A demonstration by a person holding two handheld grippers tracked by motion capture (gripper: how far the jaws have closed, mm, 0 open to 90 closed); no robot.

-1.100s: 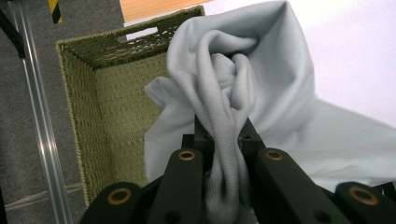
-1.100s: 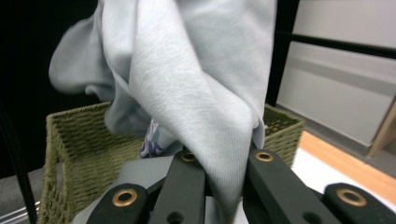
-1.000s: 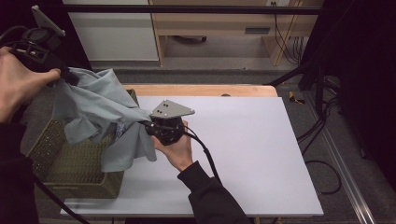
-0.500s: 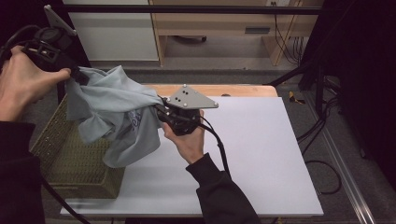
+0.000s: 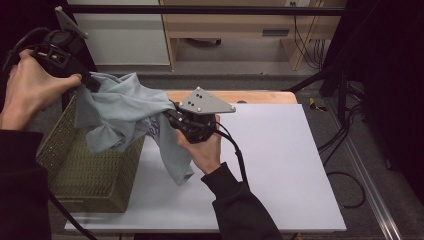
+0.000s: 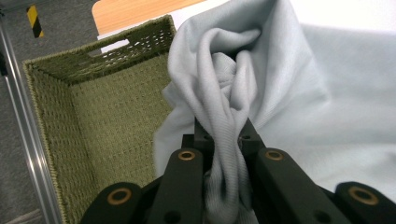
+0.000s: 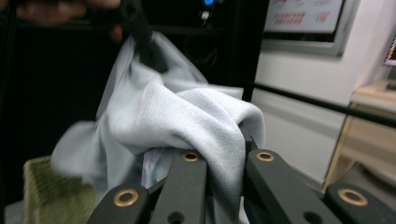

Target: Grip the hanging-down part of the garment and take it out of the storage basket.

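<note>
Right claw (image 5: pixel 172 116) risen, lifting grey shirt (image 5: pixel 125 112) clear above green basket (image 5: pixel 90 170); both claws, left claw (image 5: pixel 90 82) too, clamped on cloth.

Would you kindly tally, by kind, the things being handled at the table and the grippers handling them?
Pale grey-blue knit garment: 1
Green woven rectangular basket: 1
Black two-jaw grippers, both clamped on the garment: 2, the left gripper and the right gripper
Total: 4
</note>
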